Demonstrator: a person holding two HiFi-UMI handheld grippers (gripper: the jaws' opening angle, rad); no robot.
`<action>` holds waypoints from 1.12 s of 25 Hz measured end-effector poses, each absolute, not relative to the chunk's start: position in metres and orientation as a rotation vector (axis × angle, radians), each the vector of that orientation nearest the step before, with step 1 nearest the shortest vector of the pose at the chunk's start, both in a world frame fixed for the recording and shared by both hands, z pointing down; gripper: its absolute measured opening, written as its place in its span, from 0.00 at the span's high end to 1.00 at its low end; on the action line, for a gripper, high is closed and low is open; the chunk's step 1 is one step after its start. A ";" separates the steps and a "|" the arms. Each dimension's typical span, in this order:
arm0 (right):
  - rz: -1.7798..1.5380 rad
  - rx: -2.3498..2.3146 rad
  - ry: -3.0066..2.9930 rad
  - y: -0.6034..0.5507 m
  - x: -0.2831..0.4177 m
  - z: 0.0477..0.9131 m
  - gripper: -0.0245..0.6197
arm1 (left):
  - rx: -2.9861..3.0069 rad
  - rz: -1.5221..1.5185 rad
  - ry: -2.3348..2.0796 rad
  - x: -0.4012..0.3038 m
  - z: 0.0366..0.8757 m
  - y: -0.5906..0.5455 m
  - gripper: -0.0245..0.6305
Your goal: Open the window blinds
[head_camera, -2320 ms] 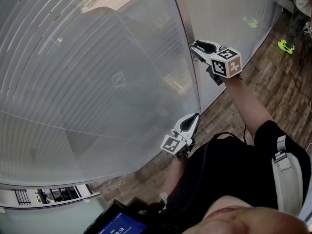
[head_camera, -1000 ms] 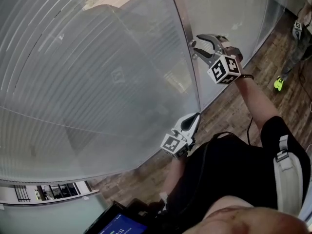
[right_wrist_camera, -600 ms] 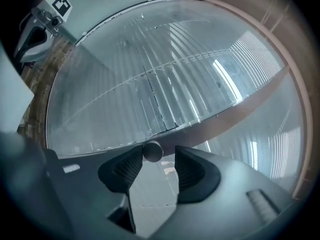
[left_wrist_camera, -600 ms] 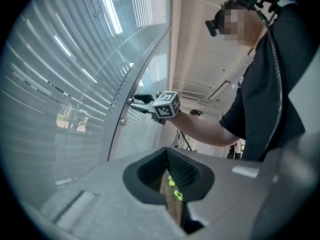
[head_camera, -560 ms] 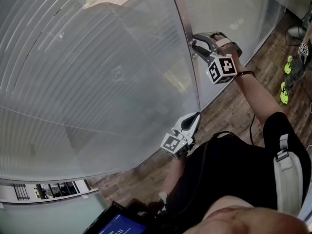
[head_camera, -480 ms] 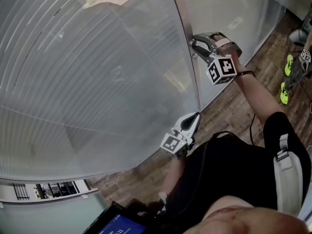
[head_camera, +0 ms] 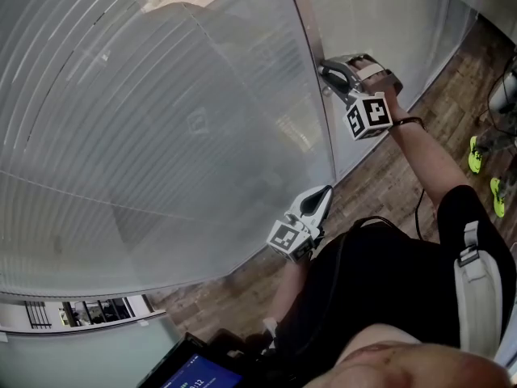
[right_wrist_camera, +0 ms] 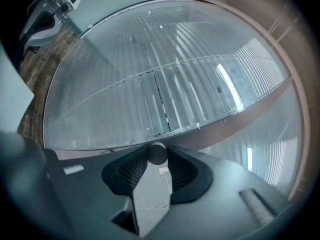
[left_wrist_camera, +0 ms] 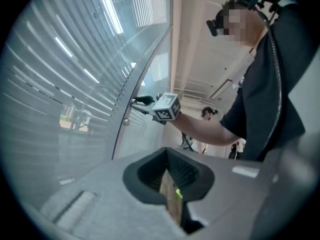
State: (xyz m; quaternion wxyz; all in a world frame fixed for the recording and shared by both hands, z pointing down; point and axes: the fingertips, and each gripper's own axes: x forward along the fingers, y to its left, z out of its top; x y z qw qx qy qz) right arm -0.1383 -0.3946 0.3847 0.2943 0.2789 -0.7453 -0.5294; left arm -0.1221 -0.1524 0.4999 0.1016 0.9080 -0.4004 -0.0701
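Our right hand-held gripper (head_camera: 327, 69) has just been closing and pinches the knob (right_wrist_camera: 157, 153) on the frame (head_camera: 308, 23) beside the blinds (head_camera: 161, 136). The left hand-held gripper (head_camera: 323, 194) is clenched, empty. We reckon a twist comes next.

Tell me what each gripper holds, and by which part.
The right gripper, its jaws just closing, pinches the small round grey knob by its sides; the left gripper holds nothing.

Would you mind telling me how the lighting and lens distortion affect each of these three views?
Head view: the lens bows the window frame and blinds into arcs. Left gripper view: dark corners, bright streaks on the blinds upper left. Right gripper view: sunlit blinds glare at right; the knob is shaded.
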 end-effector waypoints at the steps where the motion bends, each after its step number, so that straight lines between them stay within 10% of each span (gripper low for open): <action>1: -1.409 0.746 -1.986 -0.394 -0.139 0.384 0.76 | 2.680 -0.205 -1.183 -0.123 0.500 -0.152 0.96; 28: -0.322 1.040 -2.740 -0.404 -0.131 0.376 0.77 | 2.710 -0.237 -1.155 -0.123 0.500 -0.148 0.96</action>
